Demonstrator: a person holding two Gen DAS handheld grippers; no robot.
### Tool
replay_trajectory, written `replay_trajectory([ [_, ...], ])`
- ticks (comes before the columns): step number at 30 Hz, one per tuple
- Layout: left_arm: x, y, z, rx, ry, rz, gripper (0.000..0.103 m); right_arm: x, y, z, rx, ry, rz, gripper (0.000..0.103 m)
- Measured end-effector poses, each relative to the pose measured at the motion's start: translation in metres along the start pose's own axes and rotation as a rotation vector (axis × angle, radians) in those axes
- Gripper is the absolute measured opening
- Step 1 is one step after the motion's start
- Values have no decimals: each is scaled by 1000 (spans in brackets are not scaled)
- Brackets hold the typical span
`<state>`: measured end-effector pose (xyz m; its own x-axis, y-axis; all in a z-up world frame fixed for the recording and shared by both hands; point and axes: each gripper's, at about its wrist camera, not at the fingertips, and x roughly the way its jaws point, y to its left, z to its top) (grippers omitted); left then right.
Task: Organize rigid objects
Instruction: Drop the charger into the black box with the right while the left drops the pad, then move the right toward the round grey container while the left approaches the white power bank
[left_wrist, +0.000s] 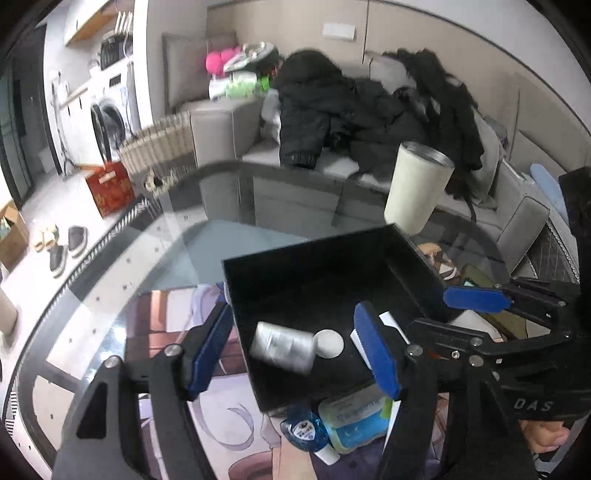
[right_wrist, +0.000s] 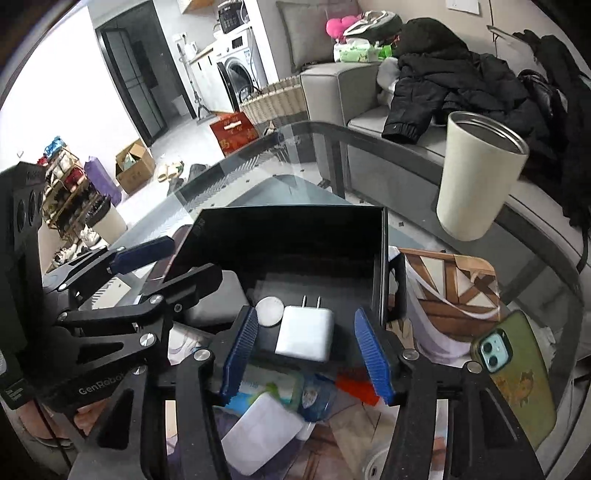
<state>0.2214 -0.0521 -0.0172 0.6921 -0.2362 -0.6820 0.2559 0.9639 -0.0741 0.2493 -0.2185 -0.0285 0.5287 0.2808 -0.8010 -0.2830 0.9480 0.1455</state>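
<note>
Each hand-held gripper, left (left_wrist: 295, 350) and right (right_wrist: 306, 350), hangs half-open and empty over the black box (left_wrist: 321, 258), bottle (left_wrist: 282, 347) and charger (right_wrist: 304, 332) lying inside, apparently just released there.

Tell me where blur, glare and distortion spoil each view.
Left wrist view: the silver bottle in the black box is motion-smeared, the sofa clutter is soft, and fisheye bends the glass table rim. Right wrist view: sharper, the white charger is crisp, daylight blows out the upper left, and reflections streak the glass.
</note>
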Motion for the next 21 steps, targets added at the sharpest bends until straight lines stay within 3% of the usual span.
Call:
replay_trajectory([
  [5, -36, -8, -10, 29, -95, 15, 71, -28, 2, -25, 4, -53, -3, 57],
  [11, -72, -5, -24, 23, -199, 25, 79, -62, 5, -53, 2, -136, -44, 60],
  [21, -101, -2, -64, -28, -232, 11, 80, -102, 15, -96, -28, -302, -90, 61],
])
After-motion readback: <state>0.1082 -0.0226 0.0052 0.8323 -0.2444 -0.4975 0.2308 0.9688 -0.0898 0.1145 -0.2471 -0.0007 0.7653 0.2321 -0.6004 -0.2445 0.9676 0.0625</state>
